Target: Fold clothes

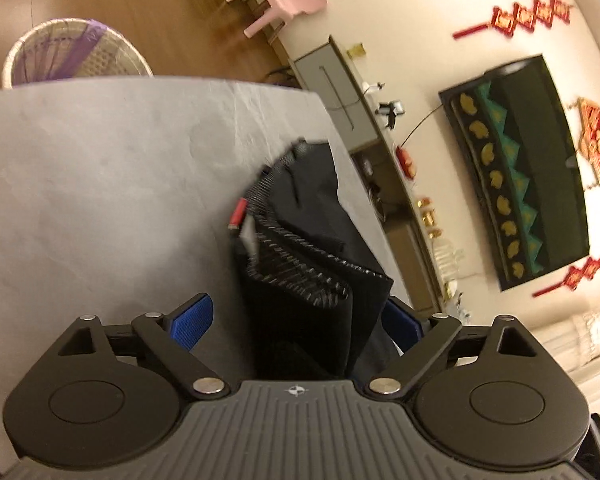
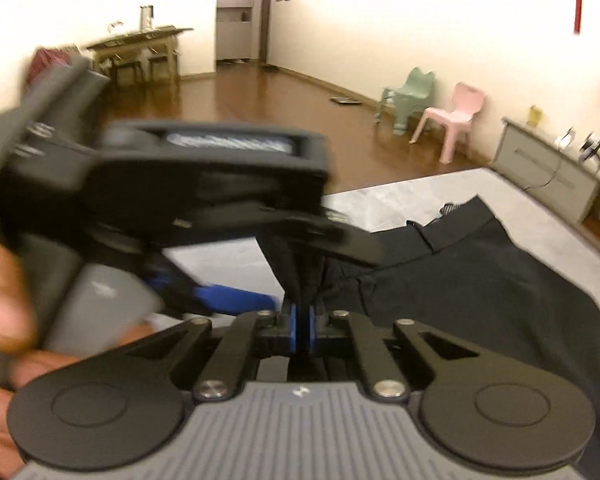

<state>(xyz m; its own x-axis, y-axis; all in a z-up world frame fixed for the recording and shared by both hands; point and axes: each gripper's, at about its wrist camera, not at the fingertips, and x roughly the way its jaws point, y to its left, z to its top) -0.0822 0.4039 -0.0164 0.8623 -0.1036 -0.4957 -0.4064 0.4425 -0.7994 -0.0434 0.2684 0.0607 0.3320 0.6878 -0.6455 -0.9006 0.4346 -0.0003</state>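
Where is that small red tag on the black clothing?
In the left wrist view the red tag sits near the picture's middle, on the left edge of the black garment, beside its ribbed waistband, above the grey table.

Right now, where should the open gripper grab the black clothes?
Probably the stitched waistband edge of the black garment: it stands bunched upright between the left gripper's open jaws, so closing from both sides suits it. The right gripper already pinches a fold.

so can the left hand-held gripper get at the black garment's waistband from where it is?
Probably yes. The left hand-held gripper stands open with the folded waistband already between its blue pads, apparently not pressing; nothing blocks it.
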